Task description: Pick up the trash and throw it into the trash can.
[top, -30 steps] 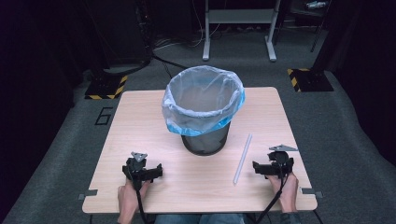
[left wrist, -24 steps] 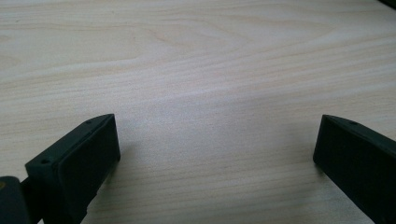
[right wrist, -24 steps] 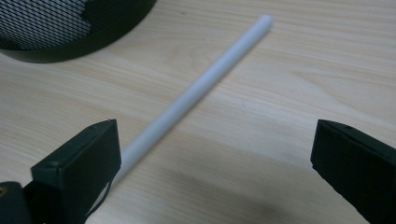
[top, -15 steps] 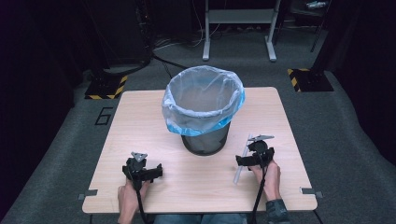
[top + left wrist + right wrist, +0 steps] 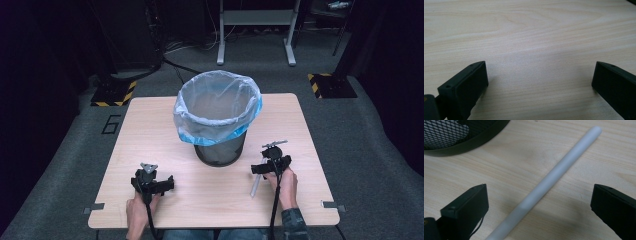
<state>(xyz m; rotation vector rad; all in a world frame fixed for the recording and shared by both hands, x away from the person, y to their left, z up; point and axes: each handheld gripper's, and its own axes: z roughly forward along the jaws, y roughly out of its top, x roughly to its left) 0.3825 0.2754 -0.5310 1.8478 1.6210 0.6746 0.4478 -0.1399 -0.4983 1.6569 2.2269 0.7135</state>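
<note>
The thing most likely in play is a pale, thin straw-like tube (image 5: 554,173) lying flat on the desk (image 5: 150,130), at about 4 o'clock from the bin (image 5: 218,120) and just beside its base. From its slim, even, matt white body it looks very light and somewhat stiff, probably hollow, so it could flatten or kink under a hard squeeze and roll away from a clumsy one. The best hold seems to be near its middle, jaws across its width, closing gently.

The right hand-held gripper (image 5: 539,207) sits low over the tube with its jaws spread wide, one on each side of it, gripping nothing; in the right gripper view the tube runs between them toward 1 o'clock, apart from both. The left hand-held gripper (image 5: 540,85) rests at about 7 o'clock from the bin, jaws equally wide over bare wood, empty.

The bin is black mesh lined with a clear bag edged in blue, and its inside is hard to read from the high view. The tube's near end is cut off at the bottom of the right gripper view, and in the high view the hand and gripper cover much of it, so its full length and whether its ends are open cannot be told
</note>
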